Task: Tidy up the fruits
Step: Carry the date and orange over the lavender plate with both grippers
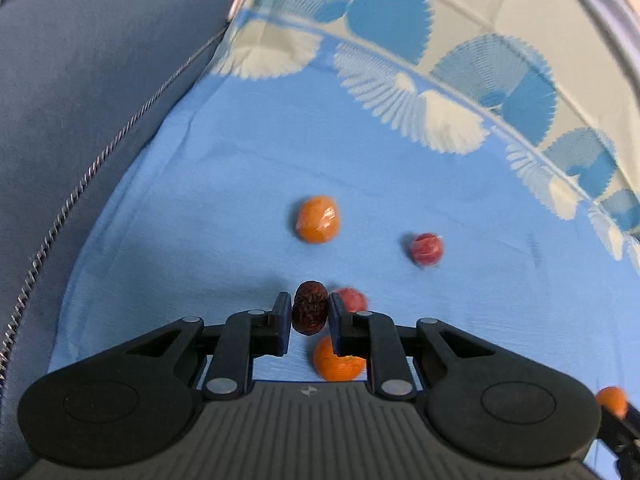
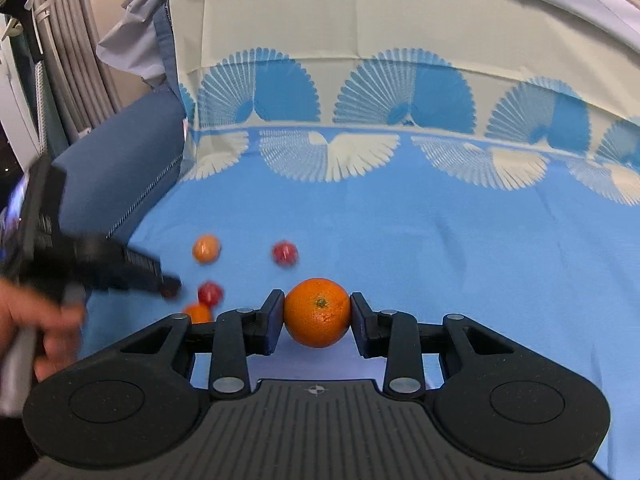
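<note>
**Both grippers hold fruit above a blue bed sheet**

Left wrist view: the left gripper (image 1: 310, 312) is narrowed onto a dark, wrinkled dried date (image 1: 309, 307), both pads pressed against its sides. Beyond it lies a light blue bed sheet (image 1: 224, 200) with a fan-patterned border. On the sheet, an orange fruit (image 1: 317, 219) sits at about 12 o'clock from the date, and a red fruit (image 1: 427, 249) at about 2 o'clock. A second red fruit (image 1: 352, 299) shows just behind the right finger, and another orange fruit (image 1: 338, 360) lies at 6 o'clock, partly hidden by the gripper. A dark blue zipped cushion (image 1: 80, 120) fills the 9 to 11 o'clock side.

Right wrist view: the right gripper (image 2: 317, 312) is closed partway around a large orange (image 2: 317, 312), stem end facing the camera, a pad touching each side. At 9 o'clock a blurred hand (image 2: 44, 332) carries the other gripper. Near it on the sheet are four small fruits, two orange and two red, all blurred.
</note>
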The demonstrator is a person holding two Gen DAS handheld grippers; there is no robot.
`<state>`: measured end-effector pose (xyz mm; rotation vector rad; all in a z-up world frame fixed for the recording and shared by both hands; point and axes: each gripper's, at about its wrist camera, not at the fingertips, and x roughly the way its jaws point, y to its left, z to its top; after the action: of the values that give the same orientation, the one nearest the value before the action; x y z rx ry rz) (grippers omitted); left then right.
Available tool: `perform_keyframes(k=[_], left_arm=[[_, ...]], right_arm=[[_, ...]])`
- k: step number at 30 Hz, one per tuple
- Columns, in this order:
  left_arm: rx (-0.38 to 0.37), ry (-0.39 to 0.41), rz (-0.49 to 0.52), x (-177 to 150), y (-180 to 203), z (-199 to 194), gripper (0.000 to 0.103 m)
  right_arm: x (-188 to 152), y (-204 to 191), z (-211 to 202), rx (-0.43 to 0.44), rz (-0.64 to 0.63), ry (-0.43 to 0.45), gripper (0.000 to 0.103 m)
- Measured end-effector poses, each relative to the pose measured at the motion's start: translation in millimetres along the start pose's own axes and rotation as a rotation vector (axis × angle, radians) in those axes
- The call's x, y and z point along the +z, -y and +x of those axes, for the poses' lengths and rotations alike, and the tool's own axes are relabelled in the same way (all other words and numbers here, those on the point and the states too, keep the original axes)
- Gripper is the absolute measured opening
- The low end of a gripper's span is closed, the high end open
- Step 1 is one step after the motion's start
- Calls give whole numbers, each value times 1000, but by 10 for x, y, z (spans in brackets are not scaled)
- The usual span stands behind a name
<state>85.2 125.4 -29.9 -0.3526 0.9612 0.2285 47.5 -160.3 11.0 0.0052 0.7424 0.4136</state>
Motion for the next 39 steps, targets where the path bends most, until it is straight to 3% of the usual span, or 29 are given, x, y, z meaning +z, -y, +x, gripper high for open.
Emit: perform_keyframes(k=[7, 13, 19, 25, 31, 39], left_arm=[[-24, 107, 108, -151, 219, -355, 21], [-45, 128, 123, -314, 252, -514, 21], [-33, 140, 227, -494, 457, -580, 21], [-20, 115, 363, -720, 684, -529, 21], [-39, 47, 434, -834, 807, -355, 21], [-47, 58, 568, -1002, 1010, -317, 21]], right_arm=[[-182, 20, -66, -56, -11, -6, 37], [-268, 111, -247, -81, -15, 11, 37], [-329, 284, -378, -112, -4, 18, 37], [-370, 384, -403, -122, 6, 7, 37], [-356, 361, -355, -99, -2, -10, 37], [-382, 326, -180, -95, -23, -48, 37]])
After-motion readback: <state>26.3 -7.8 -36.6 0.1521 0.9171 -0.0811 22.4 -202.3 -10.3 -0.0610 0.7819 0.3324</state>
